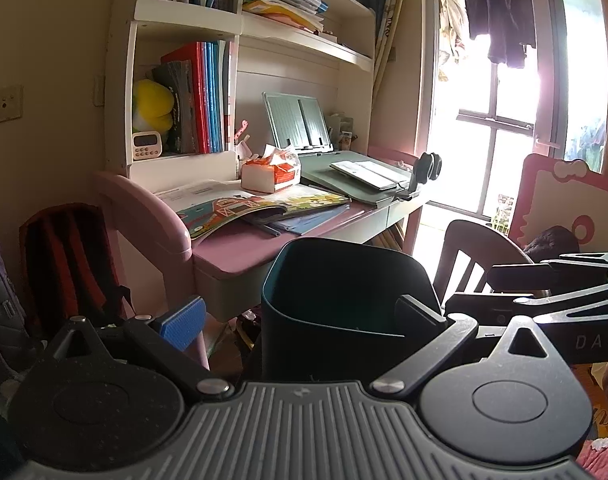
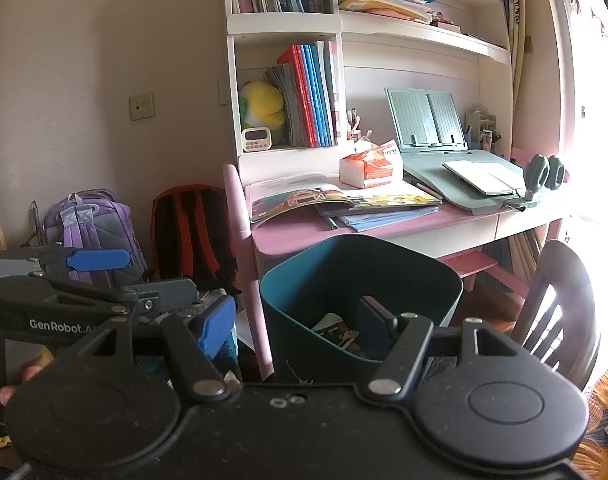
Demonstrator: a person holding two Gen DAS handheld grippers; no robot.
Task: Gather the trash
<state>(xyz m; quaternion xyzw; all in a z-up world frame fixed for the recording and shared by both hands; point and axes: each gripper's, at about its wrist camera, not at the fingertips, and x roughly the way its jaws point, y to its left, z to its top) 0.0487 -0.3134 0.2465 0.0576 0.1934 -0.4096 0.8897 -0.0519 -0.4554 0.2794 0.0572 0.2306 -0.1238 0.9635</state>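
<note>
Standing upright in front of the pink table (image 2: 304, 236), the dark teal trash bin (image 2: 360, 276) has its long axis vertical and its open mouth facing up; its rim is a rounded rectangle, and from the right wrist view crumpled paper scraps (image 2: 336, 334) lie at the bottom. The right gripper (image 2: 294, 326) has its jaws spread wide, one blue-padded finger outside the bin's left wall and the other finger dipping inside the mouth; the pads do not press on the wall, so nothing is gripped. The left gripper (image 1: 300, 320) sits the same way in its own view, blue pad (image 1: 184, 322) out to the left of the bin (image 1: 344, 280) and the other finger over the rim on the right; its jaws are apart, clear of the wall. Each gripper shows in the other's camera, level and side by side; a person's fingertips (image 2: 14, 388) show at the lower left edge of the right wrist view.

On the table lie an open picture book (image 2: 344, 200), a tissue pack (image 2: 370, 166) and a green book stand (image 2: 428, 124); shelves of books (image 2: 308, 96) rise behind. A purple backpack (image 2: 92, 220) and a red-and-black backpack (image 2: 192, 228) lean against the wall to the left; a dark wooden chair (image 2: 556, 304) stands to the right of the bin.
</note>
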